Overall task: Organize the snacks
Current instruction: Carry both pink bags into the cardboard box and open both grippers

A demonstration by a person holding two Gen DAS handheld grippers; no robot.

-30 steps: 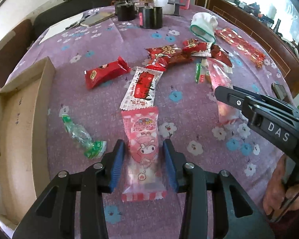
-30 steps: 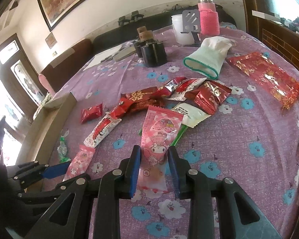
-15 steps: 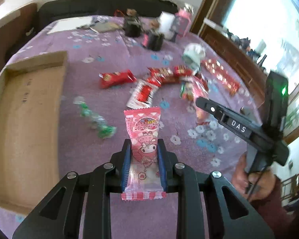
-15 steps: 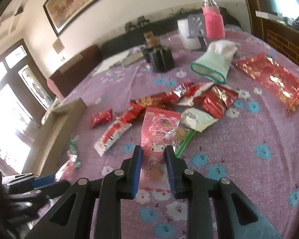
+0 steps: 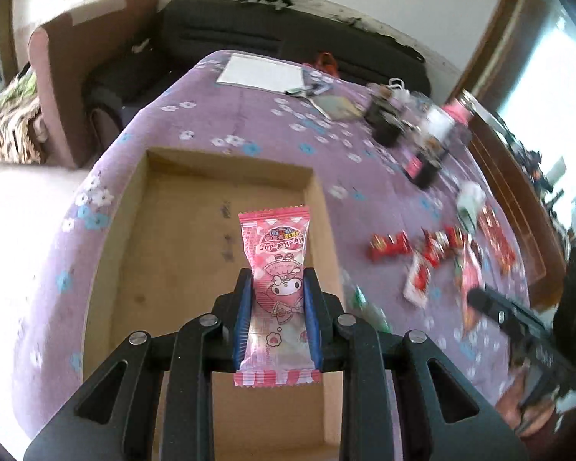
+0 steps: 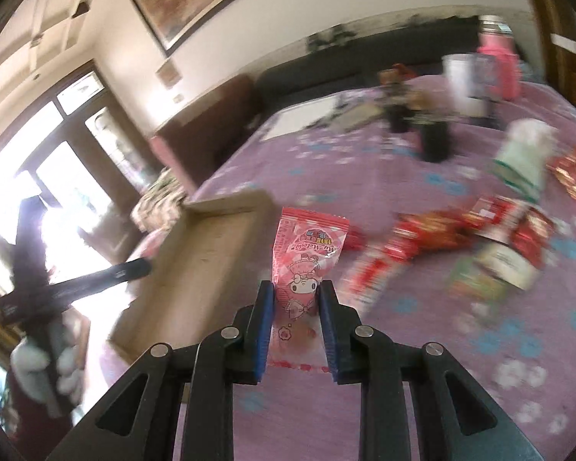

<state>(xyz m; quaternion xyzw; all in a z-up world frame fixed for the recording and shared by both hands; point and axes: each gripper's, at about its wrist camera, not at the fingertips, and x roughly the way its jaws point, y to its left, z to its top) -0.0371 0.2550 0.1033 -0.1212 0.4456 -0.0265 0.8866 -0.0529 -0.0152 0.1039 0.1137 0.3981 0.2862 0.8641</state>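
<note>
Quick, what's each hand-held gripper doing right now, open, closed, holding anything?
Left hand-held gripper: closed on a pink snack packet, above the cardboard box.
Right hand-held gripper: closed on a second pink snack packet.

The left tool is clamped flat on a pink snack packet, its blue pads pressing both long edges, tilted down from above. The right tool grips its own pink packet the same way — pads squeezing the sides, packet standing upward between them.
</note>
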